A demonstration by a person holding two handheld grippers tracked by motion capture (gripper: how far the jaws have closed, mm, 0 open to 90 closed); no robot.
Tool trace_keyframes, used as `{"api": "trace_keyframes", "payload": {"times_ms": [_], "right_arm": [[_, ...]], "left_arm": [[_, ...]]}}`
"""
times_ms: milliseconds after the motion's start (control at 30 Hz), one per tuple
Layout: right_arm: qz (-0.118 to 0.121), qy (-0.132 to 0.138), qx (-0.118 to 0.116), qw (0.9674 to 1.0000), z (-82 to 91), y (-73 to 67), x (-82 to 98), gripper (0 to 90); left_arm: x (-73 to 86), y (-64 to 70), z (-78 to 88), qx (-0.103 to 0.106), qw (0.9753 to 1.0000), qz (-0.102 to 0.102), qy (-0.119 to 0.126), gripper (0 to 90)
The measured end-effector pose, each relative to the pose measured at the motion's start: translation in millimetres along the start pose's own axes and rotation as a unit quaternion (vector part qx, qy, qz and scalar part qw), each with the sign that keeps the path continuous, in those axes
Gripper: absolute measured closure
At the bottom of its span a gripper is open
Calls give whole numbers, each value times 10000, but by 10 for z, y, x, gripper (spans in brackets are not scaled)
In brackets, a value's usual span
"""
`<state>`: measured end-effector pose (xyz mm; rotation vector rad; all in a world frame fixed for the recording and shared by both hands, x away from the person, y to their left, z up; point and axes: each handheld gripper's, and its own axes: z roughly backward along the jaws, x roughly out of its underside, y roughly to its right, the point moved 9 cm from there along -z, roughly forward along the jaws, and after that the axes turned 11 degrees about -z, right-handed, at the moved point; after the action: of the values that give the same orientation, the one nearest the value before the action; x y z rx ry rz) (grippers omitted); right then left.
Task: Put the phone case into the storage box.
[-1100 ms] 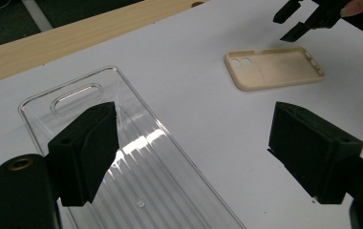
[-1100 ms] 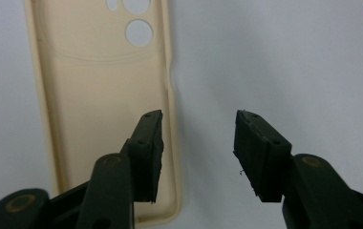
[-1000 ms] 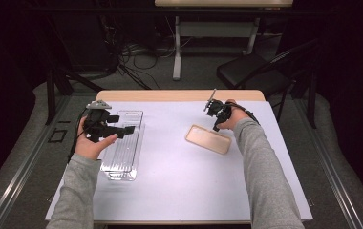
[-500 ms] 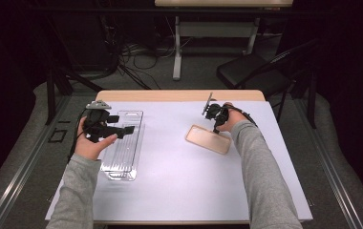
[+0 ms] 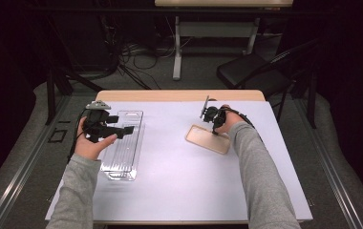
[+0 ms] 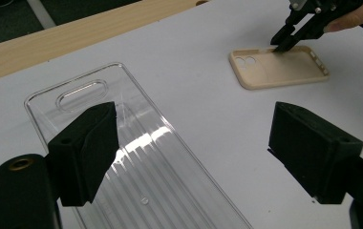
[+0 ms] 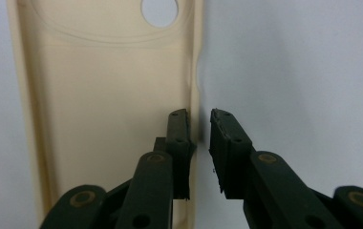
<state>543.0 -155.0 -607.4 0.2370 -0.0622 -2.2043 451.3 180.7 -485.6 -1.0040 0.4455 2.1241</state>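
A beige phone case (image 5: 208,139) (image 6: 280,67) (image 7: 108,95) lies hollow side up on the white table, right of centre. My right gripper (image 5: 214,131) (image 6: 280,46) (image 7: 199,117) points down at its far long edge. Its jaws straddle the case's side wall, one pad inside and one outside, and have just been closing on it. A thin gap still shows at the outer pad. A clear plastic tray (image 5: 122,157) (image 6: 170,157) lies at the left. Above it, my left gripper (image 5: 124,126) (image 6: 191,119) hangs wide open with nothing in it.
The table's bare wooden far edge (image 5: 179,95) runs behind the white surface. A black folding chair (image 5: 251,71) and floor cables (image 5: 136,52) lie beyond it. White tabletop stretches between the tray and the case and toward the near edge.
My right gripper has eased down slightly onto the case's far edge and its jaws have narrowed. The left hand, the tray and the case stay where they were.
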Motion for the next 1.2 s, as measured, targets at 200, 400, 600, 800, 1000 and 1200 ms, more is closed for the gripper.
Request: {"api": "trace_keyframes", "payload": {"times_ms": [200,400,600,800,1000,1200], "right_arm": [[-66,84,-19,9999,-37,-12,-9,793],[-27,-35,-45,10000,-27,-7,9,863],[-98,-20,-63,9999,-36,-19,6,875],[-75,-14,-88,9999,-30,-17,7,878],[-106,-27,-91,9999,-28,-28,9,879],[-133,-30,-131,9998,-19,-36,10,882]], "left_arm": [[6,4,-15,-7,10000,16,-12,172],[4,-1,-10,-7,10000,12,2,172],[5,2,-14,-10,10000,21,-4,172],[8,-7,-8,-5,10000,14,-7,172],[7,-2,-16,-10,10000,23,-5,172],[9,-3,-18,-14,10000,22,-9,172]]}}
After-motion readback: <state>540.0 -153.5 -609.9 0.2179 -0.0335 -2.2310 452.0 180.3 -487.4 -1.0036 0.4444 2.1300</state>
